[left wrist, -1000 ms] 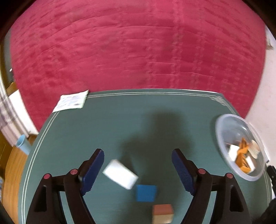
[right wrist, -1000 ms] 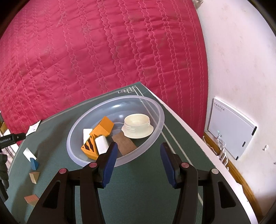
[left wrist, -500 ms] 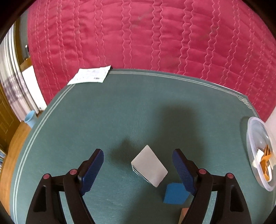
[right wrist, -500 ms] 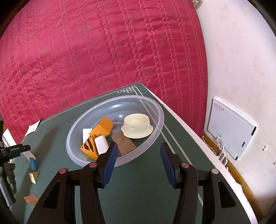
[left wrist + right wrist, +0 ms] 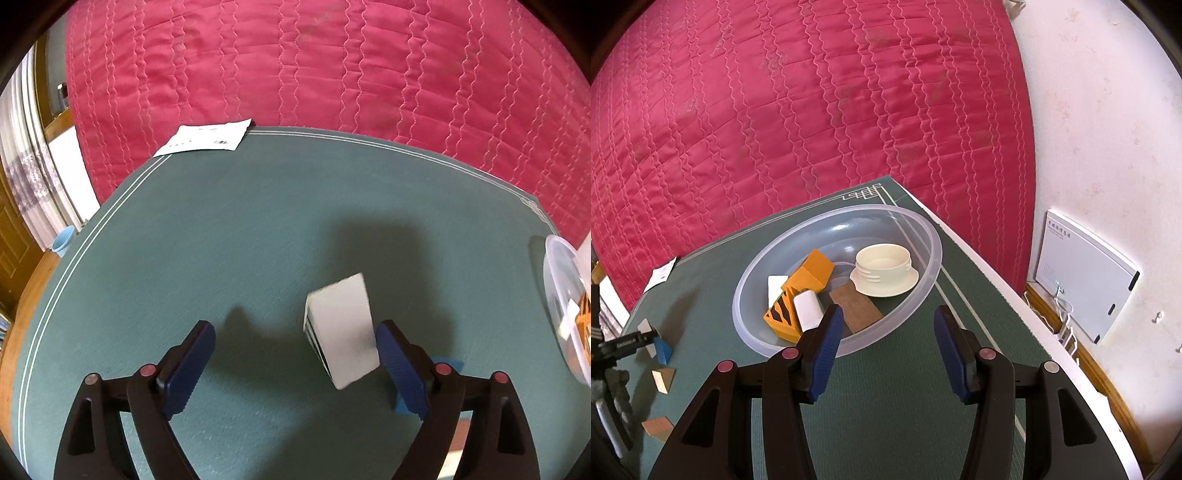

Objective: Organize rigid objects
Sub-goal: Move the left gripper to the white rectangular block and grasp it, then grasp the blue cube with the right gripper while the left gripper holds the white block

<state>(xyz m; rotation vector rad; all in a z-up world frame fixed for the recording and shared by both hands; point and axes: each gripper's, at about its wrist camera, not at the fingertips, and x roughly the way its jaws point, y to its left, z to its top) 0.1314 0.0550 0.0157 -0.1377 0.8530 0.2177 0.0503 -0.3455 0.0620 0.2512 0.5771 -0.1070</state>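
Left tool (image 5: 295, 354) opening around white block (image 5: 341, 328), right tool (image 5: 888, 345) spread, empty, bowl's (image 5: 925, 236) contents visible there only

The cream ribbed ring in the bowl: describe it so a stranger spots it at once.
Find the clear plastic bowl on the green mat's far corner. The cream ribbed ring lies at its right side, beside a brown block. It alone is round and hollow; its neighbours are angular blocks.

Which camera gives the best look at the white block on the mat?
The left wrist view: the white block fills the frame's middle, near the opening left hand-held gripper. The right wrist view shows only a corner at its left edge.
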